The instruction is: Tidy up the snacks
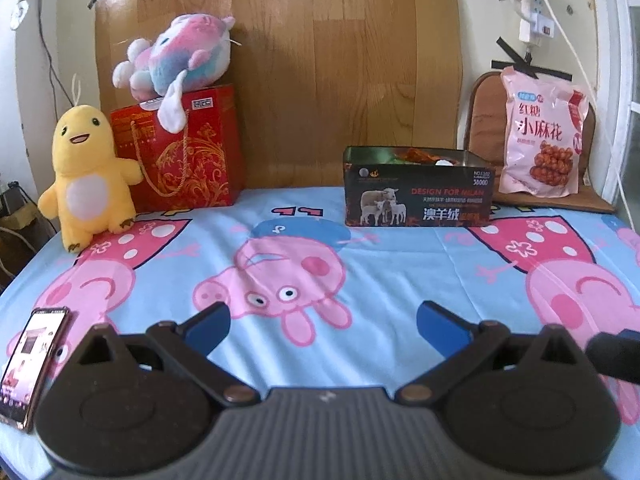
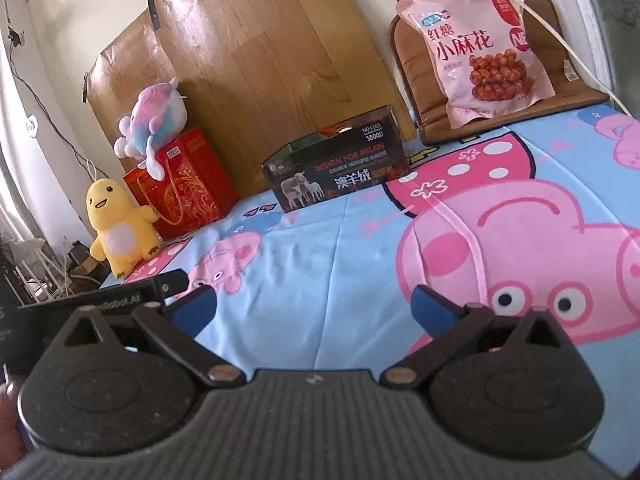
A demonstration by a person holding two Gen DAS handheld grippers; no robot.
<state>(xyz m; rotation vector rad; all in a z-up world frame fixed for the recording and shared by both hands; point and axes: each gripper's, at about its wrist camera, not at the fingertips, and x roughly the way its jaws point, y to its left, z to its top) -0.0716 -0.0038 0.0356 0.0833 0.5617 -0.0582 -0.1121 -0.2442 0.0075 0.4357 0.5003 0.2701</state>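
Note:
A dark open box (image 1: 416, 192) printed with sheep stands at the back of the bed and holds some snack packets; it also shows in the right wrist view (image 2: 340, 168). A pink snack bag (image 1: 544, 136) leans upright on a brown cushion to its right, also seen in the right wrist view (image 2: 480, 48). My left gripper (image 1: 322, 320) is open and empty, low over the sheet, well short of the box. My right gripper (image 2: 314, 304) is open and empty, also over the sheet. The left gripper's body (image 2: 120, 300) shows at its left.
A yellow plush toy (image 1: 92, 176), a red gift bag (image 1: 180, 148) and a pastel plush (image 1: 180, 56) on it stand at back left. A phone (image 1: 28, 364) lies at the front left. A wooden board (image 1: 320, 72) leans on the wall behind. The cartoon-pig sheet (image 1: 320, 248) covers the bed.

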